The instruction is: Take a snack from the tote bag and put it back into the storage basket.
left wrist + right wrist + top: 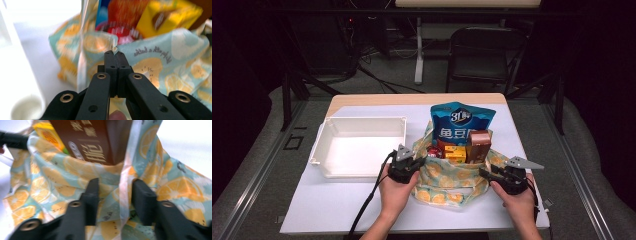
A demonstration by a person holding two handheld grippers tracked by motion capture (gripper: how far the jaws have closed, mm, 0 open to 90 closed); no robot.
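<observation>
Left gripper (113, 53): clenched on a pinch of the cloth bag's (447, 177) near rim, jaws pressed together with a fold of lemon-print fabric peeking out at the tips. Right gripper (115, 192): released, jaws spread to either side of a raised rim fold that stands between them, not yet nipped. Bag seated on the table (337, 205) between the two grippers, mouth up, touching both. Directly beyond the left tips, inside the bag: a red pack (120, 31) and a yellow box (170, 18); directly beyond the right tips: a brown carton (87, 140) leaning against the rim. Behind all of these, a blue snack pouch (461, 122) standing tall. White tray (357, 145) just outboard of the left gripper. Likely step in hand: spreading the bag's mouth for unloading. For a clean result: close right jaws fully on the rim fold, fabric only, clear of the brown carton; match the left pinch in depth; draw both grips apart evenly and slightly downward; keep tension low enough to avoid tipping the tall pouch or dragging the bag off its base.
</observation>
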